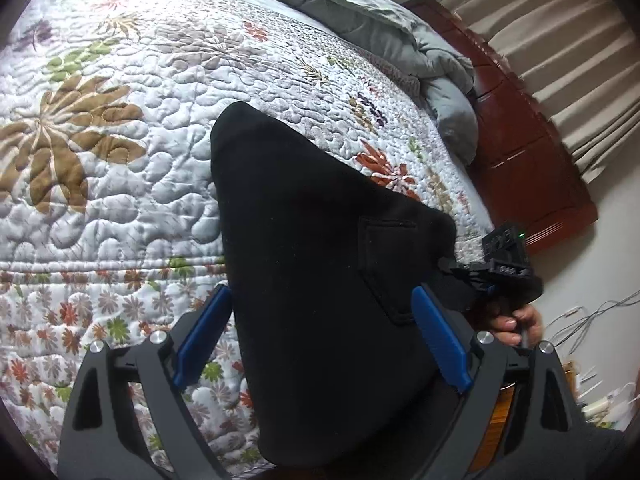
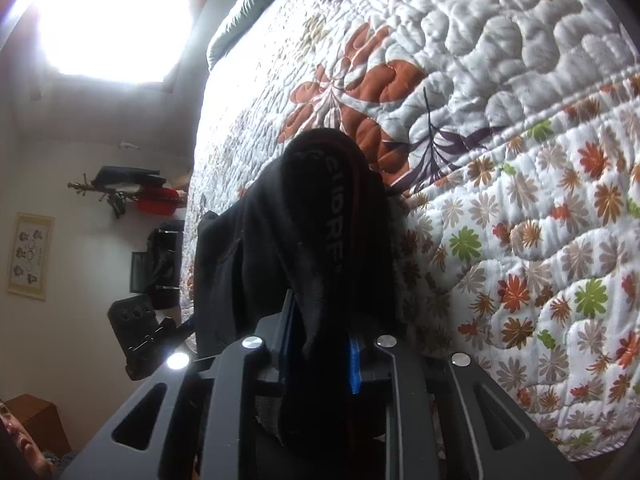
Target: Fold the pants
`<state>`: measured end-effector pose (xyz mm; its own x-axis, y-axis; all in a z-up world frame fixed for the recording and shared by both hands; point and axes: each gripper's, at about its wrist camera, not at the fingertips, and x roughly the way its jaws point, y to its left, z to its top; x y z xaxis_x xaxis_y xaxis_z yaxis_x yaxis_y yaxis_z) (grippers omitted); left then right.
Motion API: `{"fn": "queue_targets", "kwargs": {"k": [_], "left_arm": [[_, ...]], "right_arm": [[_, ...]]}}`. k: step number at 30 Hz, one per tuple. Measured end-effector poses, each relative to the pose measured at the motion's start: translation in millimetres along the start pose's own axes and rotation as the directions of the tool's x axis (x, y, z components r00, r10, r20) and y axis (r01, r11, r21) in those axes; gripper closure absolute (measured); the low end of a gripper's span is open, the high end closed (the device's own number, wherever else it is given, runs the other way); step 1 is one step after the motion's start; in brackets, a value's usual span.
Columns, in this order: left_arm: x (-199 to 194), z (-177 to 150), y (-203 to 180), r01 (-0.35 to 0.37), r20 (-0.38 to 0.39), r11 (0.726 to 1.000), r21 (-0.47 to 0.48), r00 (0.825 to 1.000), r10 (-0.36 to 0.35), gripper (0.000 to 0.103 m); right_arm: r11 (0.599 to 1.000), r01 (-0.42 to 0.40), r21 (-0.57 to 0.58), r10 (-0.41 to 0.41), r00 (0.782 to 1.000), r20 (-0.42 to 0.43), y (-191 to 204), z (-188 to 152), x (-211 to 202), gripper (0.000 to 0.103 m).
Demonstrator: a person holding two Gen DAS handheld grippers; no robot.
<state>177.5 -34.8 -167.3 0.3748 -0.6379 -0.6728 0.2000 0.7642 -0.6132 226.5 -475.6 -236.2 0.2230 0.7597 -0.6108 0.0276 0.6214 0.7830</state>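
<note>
Since the black pants (image 1: 320,264) are soft, limp fleece-like knit, they'll sag and drape wherever unsupported, so the thick lettered waistband (image 2: 332,216) is the sane place to hold (seams next best). They hang above the quilted floral bedspread (image 1: 120,184), bunched in the right gripper (image 2: 320,364), whose jaws sit narrow on the fabric; the left gripper (image 1: 320,344) has its blue pads (image 1: 200,344) spread wide either side of the cloth, not pinching. Grey duvet (image 1: 404,44) and a glossy wooden bed frame (image 1: 532,168) sit beyond.
</note>
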Motion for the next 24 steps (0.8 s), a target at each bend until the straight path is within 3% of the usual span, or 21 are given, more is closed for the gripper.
{"fn": "queue_targets", "kwargs": {"k": [7, 15, 21, 24], "left_arm": [[0, 2, -20, -0.139, 0.018, 0.984, 0.115, 0.990, 0.138, 0.012], [5, 9, -34, -0.255, 0.046, 0.937, 0.238, 0.967, 0.252, 0.012], [6, 22, -34, -0.269, 0.039, 0.927, 0.262, 0.963, 0.268, 0.012], [-2, 37, -28, -0.262, 0.068, 0.934, 0.245, 0.965, 0.253, 0.012]], "right_arm": [[0.989, 0.132, -0.063, -0.133, 0.991, -0.010, 28, 5, -3, 0.071], [0.965, 0.233, -0.117, -0.236, 0.972, -0.004, 53, 15, -6, 0.062], [0.968, 0.221, -0.121, -0.211, 0.974, 0.087, 68, 35, -28, 0.062], [0.978, 0.168, -0.123, -0.150, 0.978, 0.144, 79, 43, -39, 0.062]]}}
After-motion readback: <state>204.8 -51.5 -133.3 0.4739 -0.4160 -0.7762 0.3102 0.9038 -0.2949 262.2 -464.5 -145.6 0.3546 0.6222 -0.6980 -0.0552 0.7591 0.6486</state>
